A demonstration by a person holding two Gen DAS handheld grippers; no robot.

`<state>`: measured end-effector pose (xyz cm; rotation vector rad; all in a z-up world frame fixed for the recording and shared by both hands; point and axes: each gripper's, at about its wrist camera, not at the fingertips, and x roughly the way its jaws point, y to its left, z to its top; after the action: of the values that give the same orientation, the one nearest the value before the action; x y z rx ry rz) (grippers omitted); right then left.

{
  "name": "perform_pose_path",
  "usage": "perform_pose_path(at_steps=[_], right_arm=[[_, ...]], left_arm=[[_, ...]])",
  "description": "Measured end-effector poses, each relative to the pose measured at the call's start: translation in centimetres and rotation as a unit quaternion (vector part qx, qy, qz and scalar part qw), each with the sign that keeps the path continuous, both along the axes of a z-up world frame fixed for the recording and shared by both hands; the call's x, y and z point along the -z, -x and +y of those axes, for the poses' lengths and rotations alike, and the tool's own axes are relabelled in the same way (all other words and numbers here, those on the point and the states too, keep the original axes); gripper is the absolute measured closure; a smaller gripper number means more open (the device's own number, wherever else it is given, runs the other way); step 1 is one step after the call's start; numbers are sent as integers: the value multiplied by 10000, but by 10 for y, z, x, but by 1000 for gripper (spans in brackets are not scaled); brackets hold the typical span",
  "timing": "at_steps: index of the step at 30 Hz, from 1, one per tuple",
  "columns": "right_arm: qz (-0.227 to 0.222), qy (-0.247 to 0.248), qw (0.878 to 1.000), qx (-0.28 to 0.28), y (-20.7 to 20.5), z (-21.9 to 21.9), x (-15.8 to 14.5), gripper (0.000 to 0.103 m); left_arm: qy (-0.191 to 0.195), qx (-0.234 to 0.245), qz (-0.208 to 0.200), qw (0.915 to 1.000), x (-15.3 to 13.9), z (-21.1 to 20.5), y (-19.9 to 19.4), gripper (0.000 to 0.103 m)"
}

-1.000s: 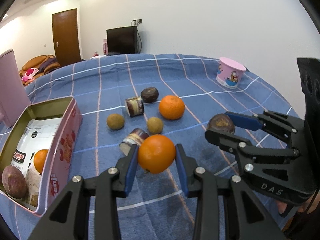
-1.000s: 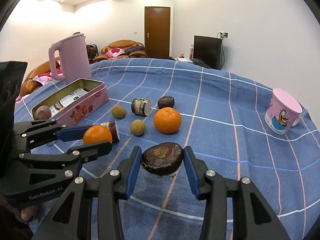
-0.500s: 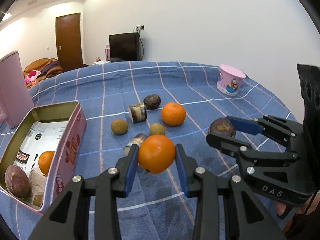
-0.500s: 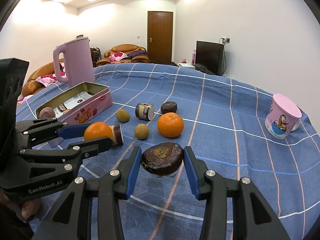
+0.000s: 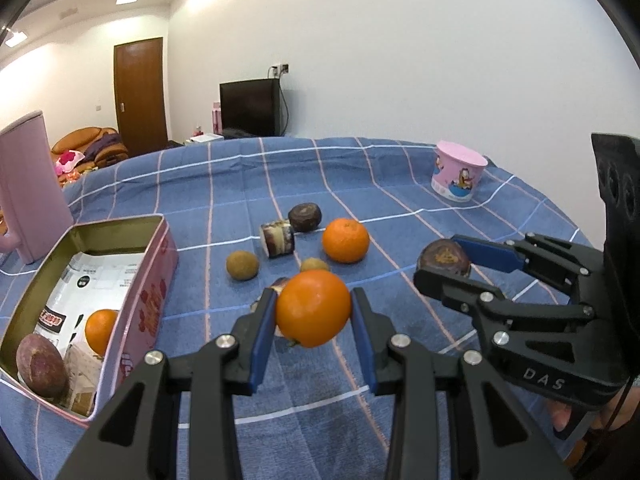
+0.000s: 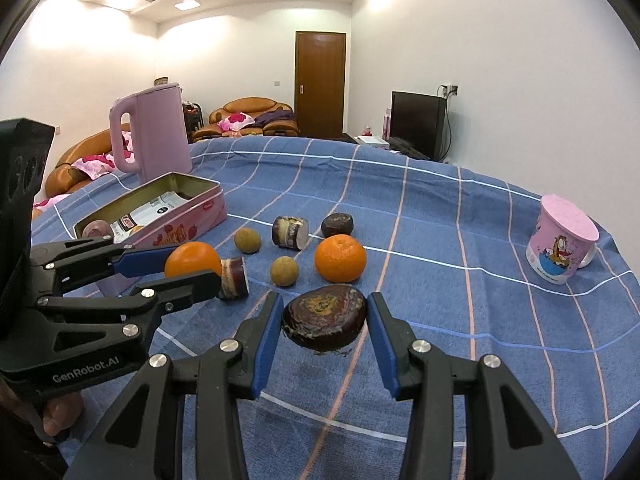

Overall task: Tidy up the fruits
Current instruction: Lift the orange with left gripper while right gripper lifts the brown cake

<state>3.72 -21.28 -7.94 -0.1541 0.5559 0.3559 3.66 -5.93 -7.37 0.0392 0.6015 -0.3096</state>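
The left tool point(image 5: 314, 314) grips an orange point(image 5: 313, 307) between its blue pads, lifted clear of the blue checked cloth point(image 5: 240, 184) that covers the surface. The right tool point(image 6: 324, 322) clamps a dark purple passion fruit point(image 6: 324, 317) the same way, also raised off the cloth. In the right wrist view the left tool's black body at 9 o'clock carries the white lettering "GenRobot.AI" point(image 6: 85, 368); in the left wrist view the right tool's body at 4 o'clock reads "DAS" point(image 5: 545, 379). At 9 o'clock in the left wrist view stands an open pink tin point(image 5: 154, 300) with red printing on its side that is too distorted to read; inside lie a second orange point(image 5: 100, 330), a purple fruit point(image 5: 40, 364) and printed packets whose small text cannot be made out. Loose on the cloth near the middle sit a third orange point(image 5: 345, 240), two small brown round fruits point(image 5: 242, 265), another dark fruit point(image 5: 305, 217) and a cut piece with a striped rim point(image 5: 277, 239). A pink cup with a cartoon print point(image 5: 459, 176) stands at 2 o'clock, well apart from the fruit, and a pink kettle point(image 6: 152, 132) stands just beyond the tin.
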Motion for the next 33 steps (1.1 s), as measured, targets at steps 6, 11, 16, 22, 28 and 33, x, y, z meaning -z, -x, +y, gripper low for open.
perform_pose_path(at_steps=[6,11,16,22,28,33], right_arm=[[-93,-32,10000,11,3,-1,-2,58],[-181,-62,9998,14,6,-2,-3,58],[-256,-91,9996,13,9,-3,-4,58],[-358,-135,9993,4,12,-5,-6,58],[-429,-161,9989,-1,14,-6,-7,58],[-467,-170,9988,-4,15,-6,-7,58]], left_arm=[[0,-15,-133,9999,-3,1,4,65],[-7,-37,-270,9996,-5,2,8,65],[-17,-57,-387,9992,-7,1,12,65],[-31,-84,-508,9987,-9,2,16,65],[-16,-124,-614,9980,-10,4,21,65],[-31,-157,-715,9973,-12,4,25,65]])
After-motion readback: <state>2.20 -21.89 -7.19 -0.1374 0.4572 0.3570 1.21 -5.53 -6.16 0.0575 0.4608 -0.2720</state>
